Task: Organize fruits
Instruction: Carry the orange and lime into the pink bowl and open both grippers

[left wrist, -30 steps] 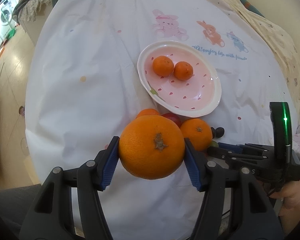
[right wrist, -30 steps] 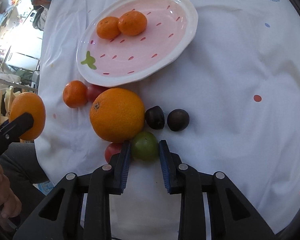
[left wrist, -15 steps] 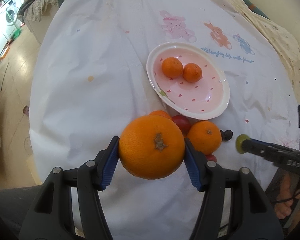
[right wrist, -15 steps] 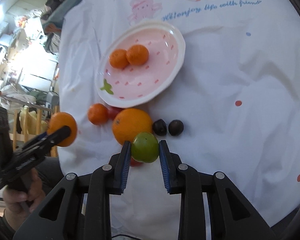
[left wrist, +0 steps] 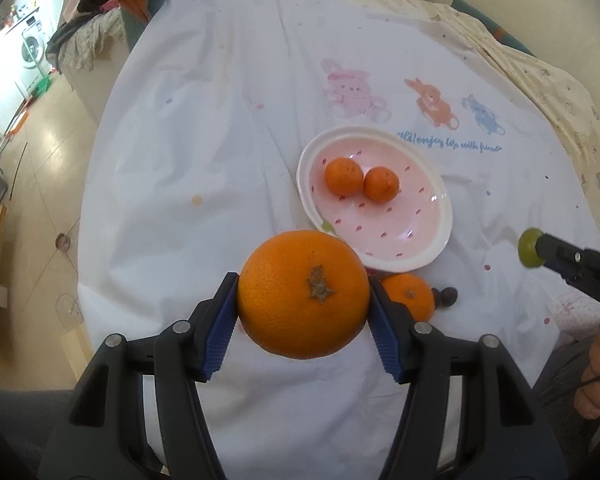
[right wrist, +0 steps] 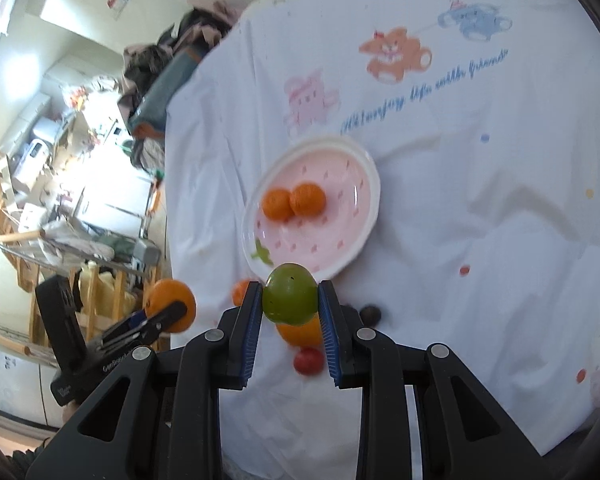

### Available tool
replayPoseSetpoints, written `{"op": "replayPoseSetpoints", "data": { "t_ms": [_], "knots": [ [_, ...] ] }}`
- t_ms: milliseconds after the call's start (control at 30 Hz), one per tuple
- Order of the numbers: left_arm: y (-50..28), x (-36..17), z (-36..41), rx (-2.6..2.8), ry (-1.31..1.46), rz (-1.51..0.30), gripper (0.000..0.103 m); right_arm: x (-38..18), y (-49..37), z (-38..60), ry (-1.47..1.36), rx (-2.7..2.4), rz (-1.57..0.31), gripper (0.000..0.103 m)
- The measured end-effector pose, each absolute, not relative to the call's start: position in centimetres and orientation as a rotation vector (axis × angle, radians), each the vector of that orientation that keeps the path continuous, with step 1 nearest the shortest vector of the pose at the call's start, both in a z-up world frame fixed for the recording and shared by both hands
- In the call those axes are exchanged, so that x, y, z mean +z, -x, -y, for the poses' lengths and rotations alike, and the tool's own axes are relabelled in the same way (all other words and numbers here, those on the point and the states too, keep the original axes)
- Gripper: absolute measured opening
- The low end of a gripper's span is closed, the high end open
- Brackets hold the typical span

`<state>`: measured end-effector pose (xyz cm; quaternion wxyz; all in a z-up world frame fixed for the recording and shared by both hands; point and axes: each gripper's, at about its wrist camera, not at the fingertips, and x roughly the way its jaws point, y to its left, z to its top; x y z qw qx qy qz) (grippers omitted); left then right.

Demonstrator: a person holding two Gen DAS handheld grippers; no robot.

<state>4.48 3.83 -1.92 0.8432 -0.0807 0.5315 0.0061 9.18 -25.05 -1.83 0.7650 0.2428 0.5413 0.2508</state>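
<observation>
I have the big orange [left wrist: 303, 294] clamped in my left hand-held gripper [left wrist: 302, 312] and a green fruit [right wrist: 289, 299] pinched in my right hand-held gripper [right wrist: 290, 312], and either round fruit could slip and roll off the desk [left wrist: 204, 152] short of the plate [left wrist: 440, 248].

At lower centre the right gripper [right wrist: 290, 304] clamps a green fruit [right wrist: 289, 294] between blue fingers [right wrist: 249, 332], above the pink plate [right wrist: 364, 216] holding two small oranges [right wrist: 294, 202], while at left the left gripper [right wrist: 162, 320] grips a large orange [right wrist: 168, 300].
</observation>
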Motion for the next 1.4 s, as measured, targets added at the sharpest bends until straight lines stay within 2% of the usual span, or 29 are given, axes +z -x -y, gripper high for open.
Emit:
{"op": "replayPoseSetpoints", "data": {
  "t_ms": [733, 967, 1400],
  "knots": [
    [-14.3, 1.5, -1.7, -0.046, 0.113, -1.076, 0.057, -0.1, -18.3, 25.0, -0.49, 0.508, -1.134, 0.03],
    [-16.0, -2.1, -0.9, -0.045, 0.127, -1.143, 0.057, -1.6, -21.7, 23.6, -0.461, 0.508, -1.175, 0.03],
    [-16.5, -8.1, 0.6, -0.061, 0.076, -1.297, 0.058, -8.1, -23.8, 20.4, -0.384, 0.525, -1.309, 0.03]
  ]
}}
